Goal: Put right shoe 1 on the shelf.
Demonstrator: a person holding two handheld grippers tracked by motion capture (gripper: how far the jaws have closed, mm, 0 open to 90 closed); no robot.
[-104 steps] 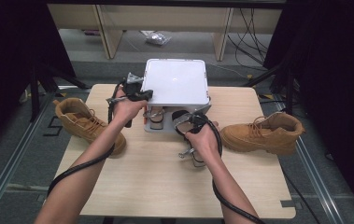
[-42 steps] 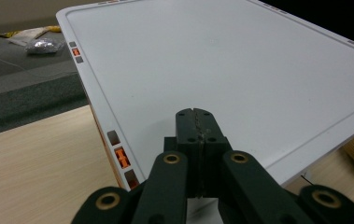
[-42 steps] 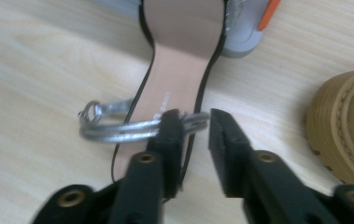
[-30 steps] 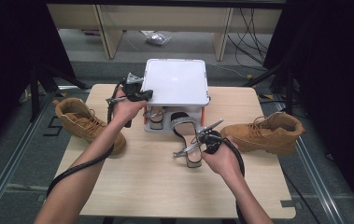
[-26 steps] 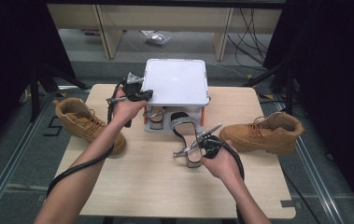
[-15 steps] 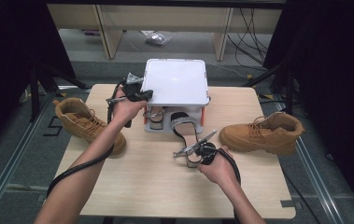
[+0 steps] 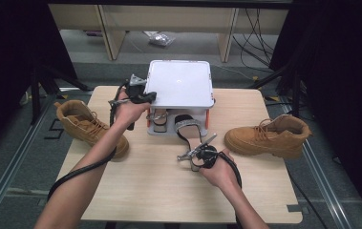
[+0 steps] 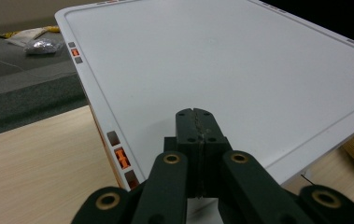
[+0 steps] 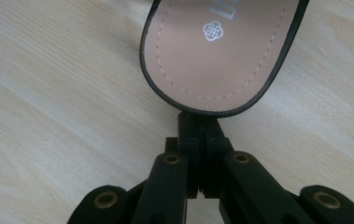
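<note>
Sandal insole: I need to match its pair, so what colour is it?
Tan-pink insole with a black edge, clearest in the right gripper view.

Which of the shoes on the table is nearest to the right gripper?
The black sandal with the tan insole, partly under the white rack. Its heel end touches the right gripper; the two brown boots lie farther out at the table's sides.

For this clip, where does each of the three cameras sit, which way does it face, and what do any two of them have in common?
High view: above the person's side, looking forward and down on the table; both forearms, left gripper and right gripper show.
Left gripper view: rides the left gripper, facing across the white lid; its jaws are together.
Right gripper view: rides the right gripper, facing down at the sandal heel and tabletop; its jaws are together at the heel's edge.
Shared: high view also shows the white lid and sandal.
</note>
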